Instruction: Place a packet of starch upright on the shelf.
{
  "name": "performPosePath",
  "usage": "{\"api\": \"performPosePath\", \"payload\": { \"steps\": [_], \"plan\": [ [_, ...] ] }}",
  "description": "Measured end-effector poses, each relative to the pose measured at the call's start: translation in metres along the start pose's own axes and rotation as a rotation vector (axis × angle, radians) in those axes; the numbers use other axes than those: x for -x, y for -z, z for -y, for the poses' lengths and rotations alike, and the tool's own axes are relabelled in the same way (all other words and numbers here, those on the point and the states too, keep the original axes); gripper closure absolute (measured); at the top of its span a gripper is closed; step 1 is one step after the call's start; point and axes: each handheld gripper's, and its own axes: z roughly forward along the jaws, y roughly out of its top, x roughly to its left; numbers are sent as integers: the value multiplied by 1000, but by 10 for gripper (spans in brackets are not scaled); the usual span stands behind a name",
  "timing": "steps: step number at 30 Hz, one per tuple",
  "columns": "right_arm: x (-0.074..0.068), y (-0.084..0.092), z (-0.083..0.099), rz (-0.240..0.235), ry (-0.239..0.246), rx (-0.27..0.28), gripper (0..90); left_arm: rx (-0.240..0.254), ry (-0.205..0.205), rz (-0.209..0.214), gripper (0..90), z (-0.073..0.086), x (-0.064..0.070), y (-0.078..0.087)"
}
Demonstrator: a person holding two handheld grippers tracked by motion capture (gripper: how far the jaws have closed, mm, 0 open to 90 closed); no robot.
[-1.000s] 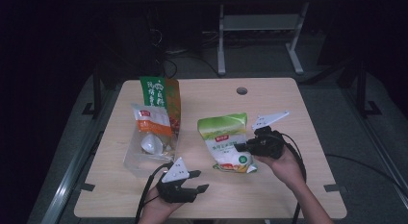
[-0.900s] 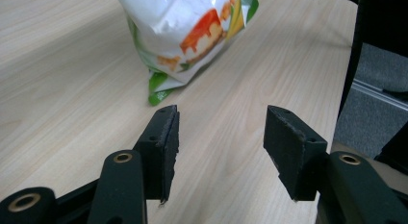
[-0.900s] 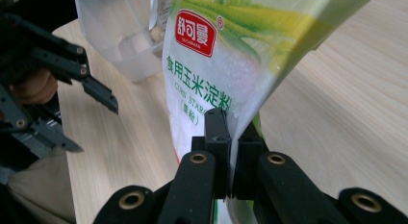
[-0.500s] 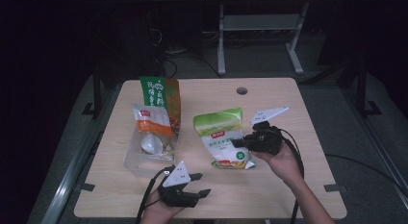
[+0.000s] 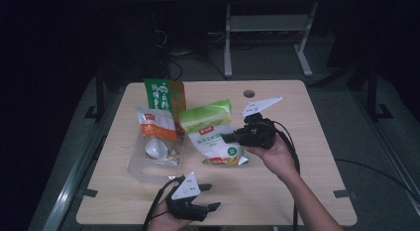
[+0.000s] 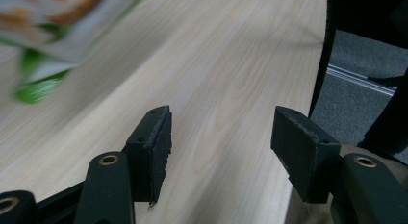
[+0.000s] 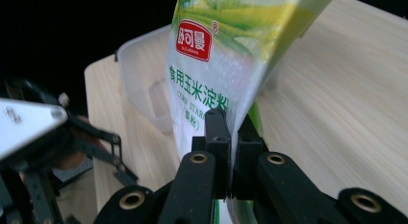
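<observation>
- Between the right gripper's [image 7: 232,137] clenched jaws sits an edge of the starch bag [image 7: 226,65], which stands tilted on the table [image 5: 307,156], its bottom edge touching the wood.
- Just left of that gripper [image 5: 233,138], beyond the bag [image 5: 213,137], a clear tub [image 5: 143,166] holds an orange packet [image 5: 156,127]; a green bag [image 5: 166,94] stands behind.
- Near the front edge, well apart from the bag, the left gripper [image 5: 210,196] hovers released; its jaws have just been opening, with bare wood between them [image 6: 221,137].

Starch bag [image 7: 216,65] glossy plastic film; container [image 5: 148,164] clear smooth plastic; surface [image 5: 297,191] pale matt wood grain; left claw [image 6: 219,152] pads matt black, rough-edged
</observation>
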Motion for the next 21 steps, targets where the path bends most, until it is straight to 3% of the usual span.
{"api": "performPosePath", "payload": {
  "steps": [12, 15, 21],
  "plan": [
    [-27, -31, -48, -75, 82, 6, 880, 11, -29, 2, 385, 0, 3, 4],
    [-33, -42, -57, -98, 87, 4, 880, 28, -6, 1, 380, -1, 4, 6],
    [-41, -68, -71, -125, 108, -3, 880, 3, -14, -12, 373, 4, 2, 13]
  ]
}}
